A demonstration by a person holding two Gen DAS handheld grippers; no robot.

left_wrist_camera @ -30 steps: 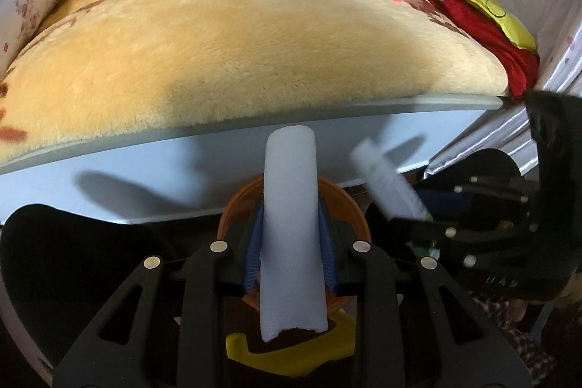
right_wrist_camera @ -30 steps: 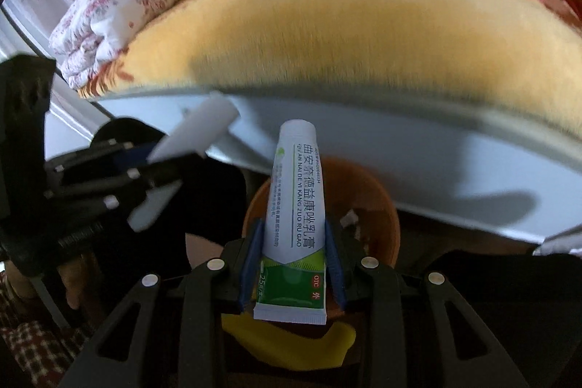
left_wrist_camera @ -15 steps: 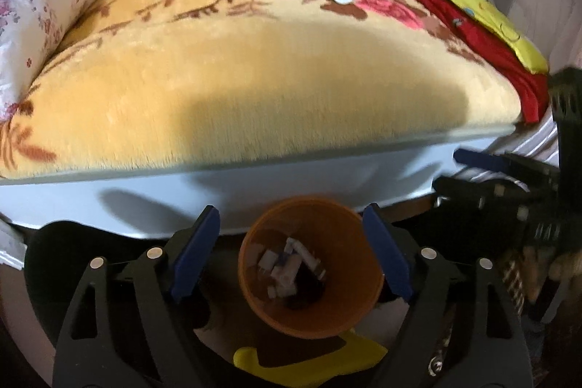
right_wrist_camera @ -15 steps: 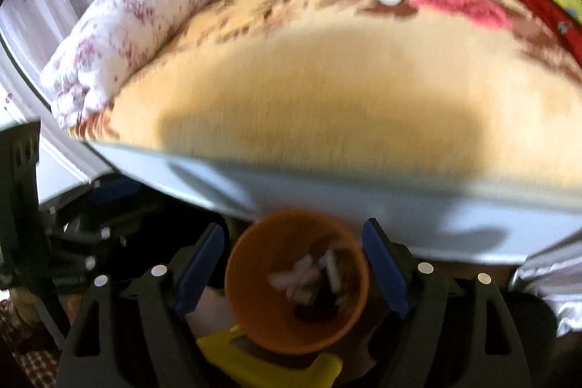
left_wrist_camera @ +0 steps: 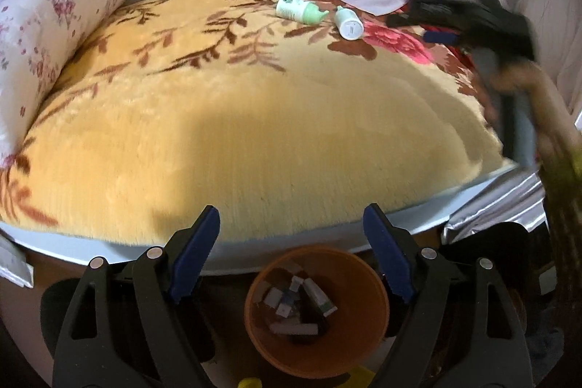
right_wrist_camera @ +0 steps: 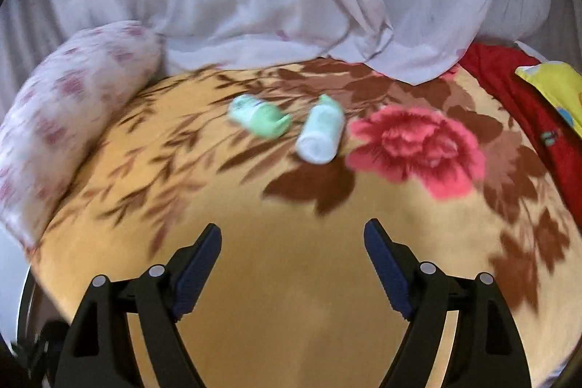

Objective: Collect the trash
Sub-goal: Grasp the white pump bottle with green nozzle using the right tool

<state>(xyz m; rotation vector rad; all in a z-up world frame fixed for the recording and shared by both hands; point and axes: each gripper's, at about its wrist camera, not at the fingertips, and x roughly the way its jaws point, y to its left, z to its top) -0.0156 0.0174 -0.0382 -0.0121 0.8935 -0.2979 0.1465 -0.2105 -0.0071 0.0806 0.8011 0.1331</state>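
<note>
**Bed blanket ahead, bin below**

Yellow floral blanket (left_wrist_camera: pixel 254 119) covered the bed beyond my fingers. My left gripper (left_wrist_camera: pixel 291 224) gaped wide and empty, the orange bin (left_wrist_camera: pixel 316 311) of scraps just below, between its fingers. My right gripper (right_wrist_camera: pixel 293 242) hung equally wide and empty; two small bottles, green-capped (right_wrist_camera: pixel 260 116) and white (right_wrist_camera: pixel 320 133), lay ahead.

Open yellow blanket (right_wrist_camera: pixel 291 279) stretches before the two bottles (right_wrist_camera: pixel 283 126); behind them hangs white drapery (right_wrist_camera: pixel 291 6), a rolled floral quilt (right_wrist_camera: pixel 65 119) walls their left side.
</note>
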